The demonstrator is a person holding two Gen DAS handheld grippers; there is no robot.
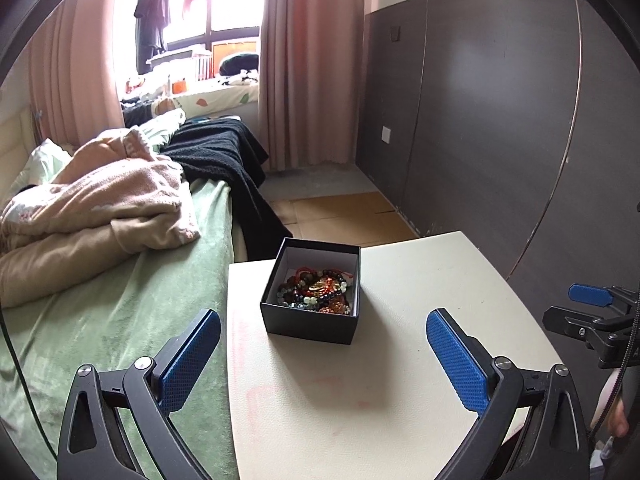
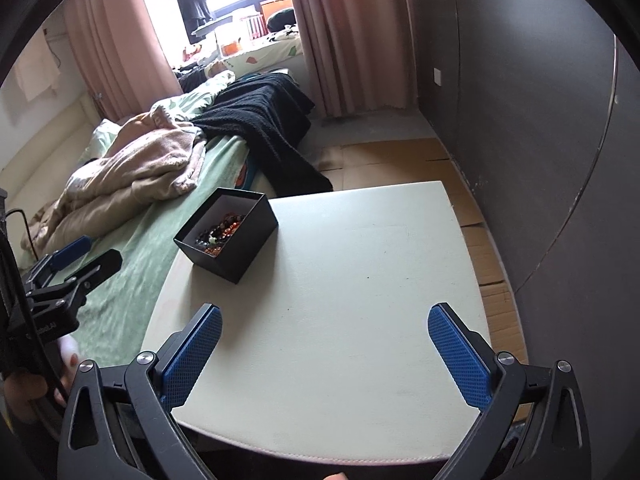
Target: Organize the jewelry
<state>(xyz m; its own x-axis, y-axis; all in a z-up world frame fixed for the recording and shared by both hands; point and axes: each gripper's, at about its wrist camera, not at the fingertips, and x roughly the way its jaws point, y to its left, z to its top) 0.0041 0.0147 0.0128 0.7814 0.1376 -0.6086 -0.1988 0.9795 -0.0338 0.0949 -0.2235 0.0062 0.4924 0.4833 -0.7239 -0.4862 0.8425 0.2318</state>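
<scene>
A small black open box (image 1: 310, 322) stands on the far left part of a cream table (image 1: 400, 380). It holds several beaded bracelets (image 1: 318, 290), red, orange, dark and pale. The box (image 2: 240, 252) and the beads (image 2: 220, 234) also show in the right wrist view, on the table (image 2: 340, 300). My left gripper (image 1: 323, 354) is open and empty, just short of the box. My right gripper (image 2: 325, 354) is open and empty, over the table's near part, to the right of the box.
A bed with a green sheet (image 1: 120, 320), a pink blanket (image 1: 100, 200) and a black blanket (image 1: 228, 160) lies against the table's left side. A dark panelled wall (image 1: 500, 120) runs on the right. Cardboard (image 1: 348, 216) covers the floor beyond the table.
</scene>
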